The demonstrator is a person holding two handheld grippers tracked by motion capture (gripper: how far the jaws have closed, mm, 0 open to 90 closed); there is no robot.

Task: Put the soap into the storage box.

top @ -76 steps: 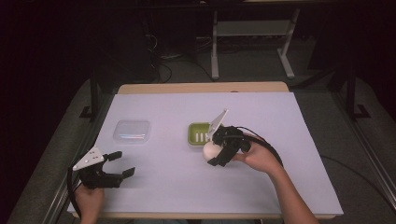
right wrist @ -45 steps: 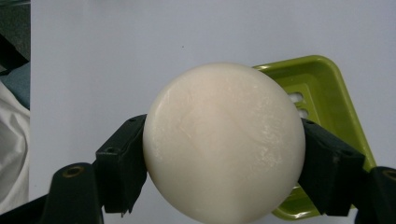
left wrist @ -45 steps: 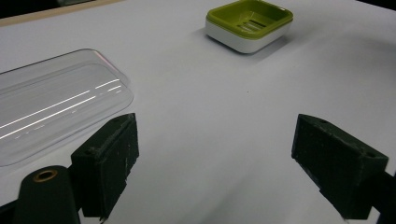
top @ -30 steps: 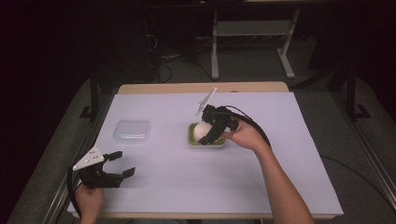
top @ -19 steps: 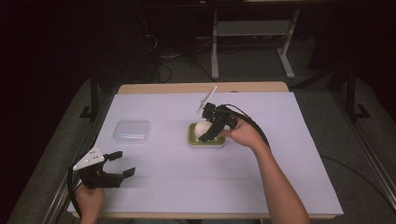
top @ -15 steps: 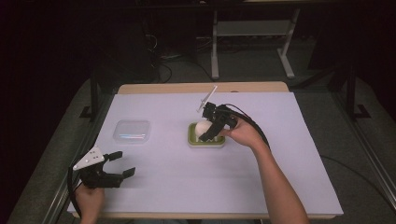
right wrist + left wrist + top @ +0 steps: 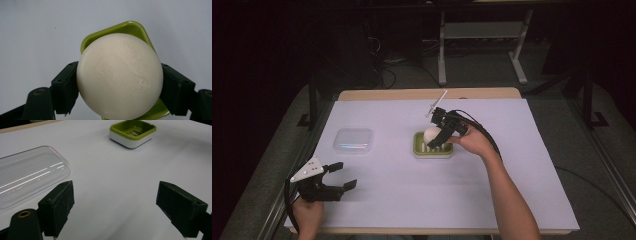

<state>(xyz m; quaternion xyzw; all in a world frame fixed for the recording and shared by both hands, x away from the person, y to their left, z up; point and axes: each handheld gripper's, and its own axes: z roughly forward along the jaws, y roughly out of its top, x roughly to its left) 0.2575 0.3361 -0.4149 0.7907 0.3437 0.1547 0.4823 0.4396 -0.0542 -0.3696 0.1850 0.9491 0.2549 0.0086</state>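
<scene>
White round soap (image 7: pixel 120 76) clamped between right gripper (image 7: pixel 438 136) jaws over green soap dish (image 7: pixel 433 149) at bench centre; smooth bar could slip or land tilted on rim if released off-centre; left gripper (image 7: pixel 333 183) wide open, empty, 7 o'clock of dish.

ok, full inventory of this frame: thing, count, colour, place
soap: 1, cream white, round, clamped between the right gripper's fingers, over the dish
dish: 1, green inside with a white base, mid table
lid: 1, clear plastic, flat on the table left of the dish
table: 1, white top with a wooden edge
metal stand: 1, pale grey, on the floor beyond the table
left gripper: 1, black, open, near the table's front left corner, holding nothing
right gripper: 1, black, shut on the soap above the dish
hands: 2, one on each gripper
</scene>
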